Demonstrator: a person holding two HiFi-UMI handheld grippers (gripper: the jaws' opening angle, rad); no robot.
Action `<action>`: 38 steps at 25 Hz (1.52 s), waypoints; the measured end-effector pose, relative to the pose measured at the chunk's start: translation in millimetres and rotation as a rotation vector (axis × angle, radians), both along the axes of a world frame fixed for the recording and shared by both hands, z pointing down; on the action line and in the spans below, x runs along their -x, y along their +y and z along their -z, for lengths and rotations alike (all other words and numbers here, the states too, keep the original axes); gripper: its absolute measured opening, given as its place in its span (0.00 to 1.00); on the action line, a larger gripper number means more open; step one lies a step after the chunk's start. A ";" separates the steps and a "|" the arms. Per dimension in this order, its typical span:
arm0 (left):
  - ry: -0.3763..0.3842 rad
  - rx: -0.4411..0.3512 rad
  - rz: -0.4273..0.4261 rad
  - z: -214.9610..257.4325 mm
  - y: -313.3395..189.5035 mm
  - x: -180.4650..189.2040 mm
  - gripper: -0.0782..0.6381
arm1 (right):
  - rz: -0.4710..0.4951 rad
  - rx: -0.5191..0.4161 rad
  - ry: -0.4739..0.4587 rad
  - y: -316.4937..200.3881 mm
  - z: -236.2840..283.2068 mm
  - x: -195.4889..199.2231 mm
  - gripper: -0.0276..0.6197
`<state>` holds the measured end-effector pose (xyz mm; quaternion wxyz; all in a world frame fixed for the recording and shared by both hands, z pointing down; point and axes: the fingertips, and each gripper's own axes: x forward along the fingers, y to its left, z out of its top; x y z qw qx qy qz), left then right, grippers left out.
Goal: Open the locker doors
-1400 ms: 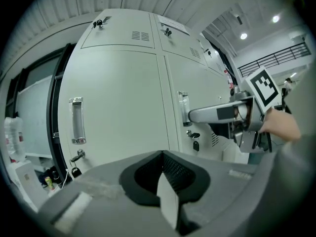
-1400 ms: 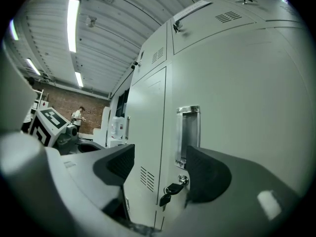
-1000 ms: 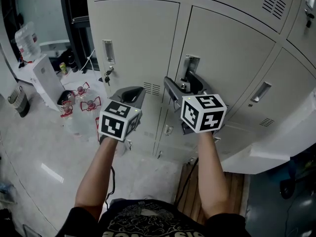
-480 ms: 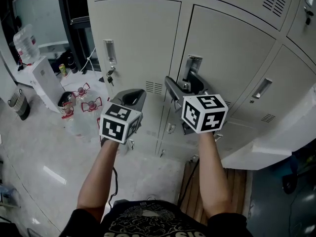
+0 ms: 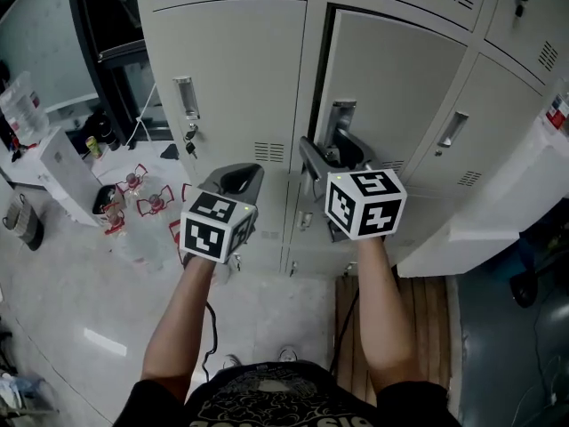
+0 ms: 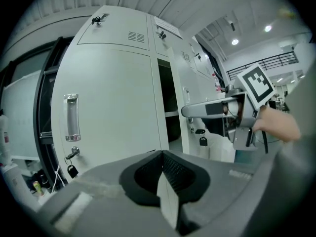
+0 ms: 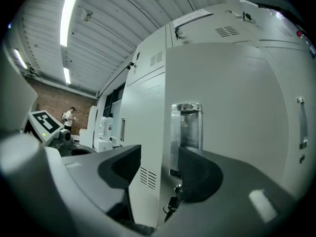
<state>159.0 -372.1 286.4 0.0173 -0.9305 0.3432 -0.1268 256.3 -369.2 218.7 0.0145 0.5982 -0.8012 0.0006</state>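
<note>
So the right gripper [image 7: 159, 168] has just been closing its jaws, and they're clamped on the left edge of the middle pale grey metal locker door [image 5: 396, 87], one jaw round the edge and the other by its recessed chrome handle [image 5: 341, 118]. That door stands slightly ajar, with a dark gap along its left edge. Meanwhile the left gripper [image 5: 238, 176] hangs with jaws pinched together, empty, just in front of the closed left-hand locker door [image 5: 231, 69], not touching it.

Ajar door [image 5: 400, 87] right of closed door [image 5: 236, 69], right claw [image 5: 329, 156] astride its edge, bottles [image 5: 138, 185] on floor [image 5: 71, 301] left.
</note>
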 end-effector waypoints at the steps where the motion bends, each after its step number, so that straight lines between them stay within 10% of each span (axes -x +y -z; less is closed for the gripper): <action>1: 0.000 0.000 -0.014 0.6 1.9 -0.8 0.11 | -0.017 -0.001 0.001 3.7 0.1 -1.3 0.40; 38: 0.057 0.031 -0.439 7.2 114.0 -112.2 0.11 | -0.330 -0.052 -0.029 154.3 3.1 -78.1 0.27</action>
